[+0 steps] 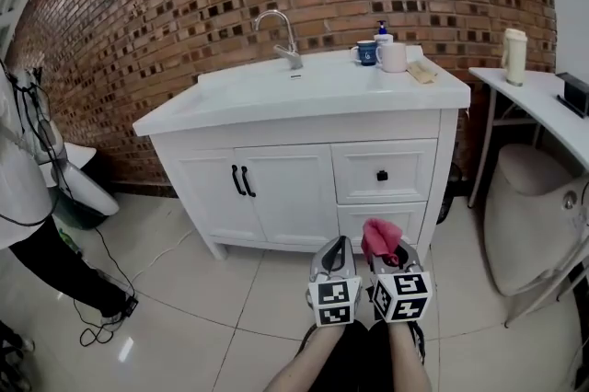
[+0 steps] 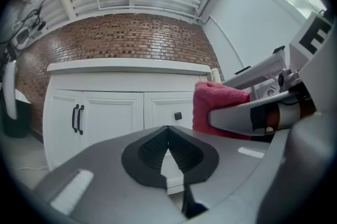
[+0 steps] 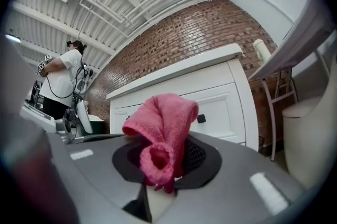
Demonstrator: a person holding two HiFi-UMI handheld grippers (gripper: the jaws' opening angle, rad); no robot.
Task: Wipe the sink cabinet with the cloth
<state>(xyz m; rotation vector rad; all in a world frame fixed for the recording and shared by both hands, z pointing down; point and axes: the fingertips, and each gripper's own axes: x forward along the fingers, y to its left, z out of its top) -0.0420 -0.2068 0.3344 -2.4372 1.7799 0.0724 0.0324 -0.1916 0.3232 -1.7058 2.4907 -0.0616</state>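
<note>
The white sink cabinet (image 1: 304, 169) stands against the brick wall, with two doors and two drawers under a white basin top. My right gripper (image 1: 385, 259) is shut on a pink cloth (image 1: 379, 237), which sticks up bunched from its jaws (image 3: 160, 136). My left gripper (image 1: 333, 259) is shut with nothing in it, right beside the right one. Both are held low, well short of the cabinet front. The left gripper view shows the cloth (image 2: 216, 104) to its right and the cabinet (image 2: 126, 107) ahead.
A faucet (image 1: 281, 36), two mugs (image 1: 386, 55) and a soap bottle stand on the top. A white side table (image 1: 538, 100) with a tumbler is at right, a beige bin (image 1: 529, 215) under it. A person (image 1: 28, 188) stands at left with cables on the tiled floor.
</note>
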